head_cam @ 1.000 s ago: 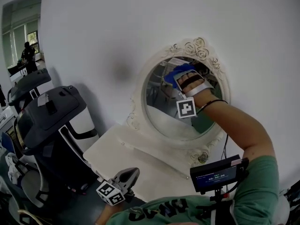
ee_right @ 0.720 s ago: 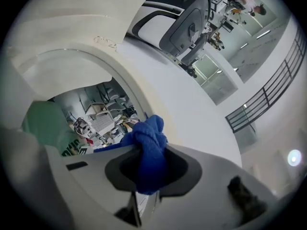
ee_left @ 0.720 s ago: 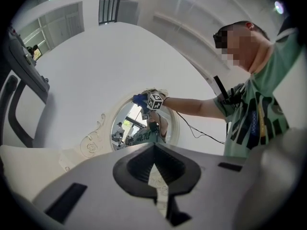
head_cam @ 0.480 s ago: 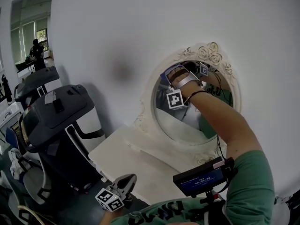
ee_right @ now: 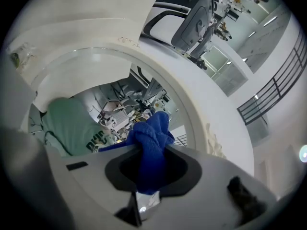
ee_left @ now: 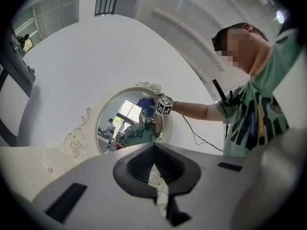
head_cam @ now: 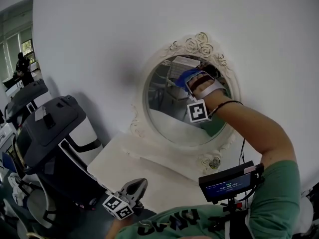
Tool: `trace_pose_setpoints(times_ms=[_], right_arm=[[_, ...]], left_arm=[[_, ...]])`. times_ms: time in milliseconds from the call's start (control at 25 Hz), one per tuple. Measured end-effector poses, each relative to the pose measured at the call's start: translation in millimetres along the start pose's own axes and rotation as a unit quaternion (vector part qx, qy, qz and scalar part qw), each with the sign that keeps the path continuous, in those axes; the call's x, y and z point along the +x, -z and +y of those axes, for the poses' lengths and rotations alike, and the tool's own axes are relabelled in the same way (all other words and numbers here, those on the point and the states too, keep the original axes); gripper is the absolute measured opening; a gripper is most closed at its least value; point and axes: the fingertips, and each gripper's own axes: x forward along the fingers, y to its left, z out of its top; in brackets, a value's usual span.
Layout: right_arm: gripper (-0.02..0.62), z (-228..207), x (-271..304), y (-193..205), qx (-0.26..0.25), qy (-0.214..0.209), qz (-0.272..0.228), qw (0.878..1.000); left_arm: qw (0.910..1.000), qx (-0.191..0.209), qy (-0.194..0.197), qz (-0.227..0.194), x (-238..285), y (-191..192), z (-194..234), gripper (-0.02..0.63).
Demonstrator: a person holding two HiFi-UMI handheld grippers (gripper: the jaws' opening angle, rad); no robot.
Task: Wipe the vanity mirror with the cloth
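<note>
Head view, upper right: right claw (head_cam: 182, 81) clamps the blue cloth (head_cam: 190, 75) against the vanity mirror (head_cam: 167, 119) for wiping; left claw (head_cam: 135, 187), closed and empty, idles lower centre.

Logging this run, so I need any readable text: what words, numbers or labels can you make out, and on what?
Nothing reads cleanly.
Small screen: a row of digits like a timer, too blurred to read.
Green shirt: large dark letters, distorted and partly cut off, not readable.
Marker cubes: black-and-white square patterns, no words.
</note>
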Motion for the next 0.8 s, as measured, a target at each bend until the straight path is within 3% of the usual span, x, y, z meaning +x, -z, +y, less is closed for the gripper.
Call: trace_pose_setpoints(times_ms=[160,360,600,720,800], right_arm=[[0.071,57,-32,30,-0.002,-0.036,0.02,0.999],[0.071,100,-73,83,-0.003,-0.084,0.045,0.995],[0.071,106,-72,73,0.012,-0.124,0.062,0.99],[0.071,82,-61,39,0.025,-0.098,0.02,0.995],[0.071,40,-47,-4,0.073,-0.025,-0.049,0.996]], left_arm=[[0.9996,0.0,0.027,0.011,19,11,6,0.006],[0.9982,-0.004,0.055,0.022,43,4,-21,0.006],[0.9987,0.001,0.048,0.017,32,5,-16,0.006],[0.9996,0.002,0.025,0.013,14,8,0,0.006],[0.9999,-0.001,0.008,0.007,3,8,6,0.006]])
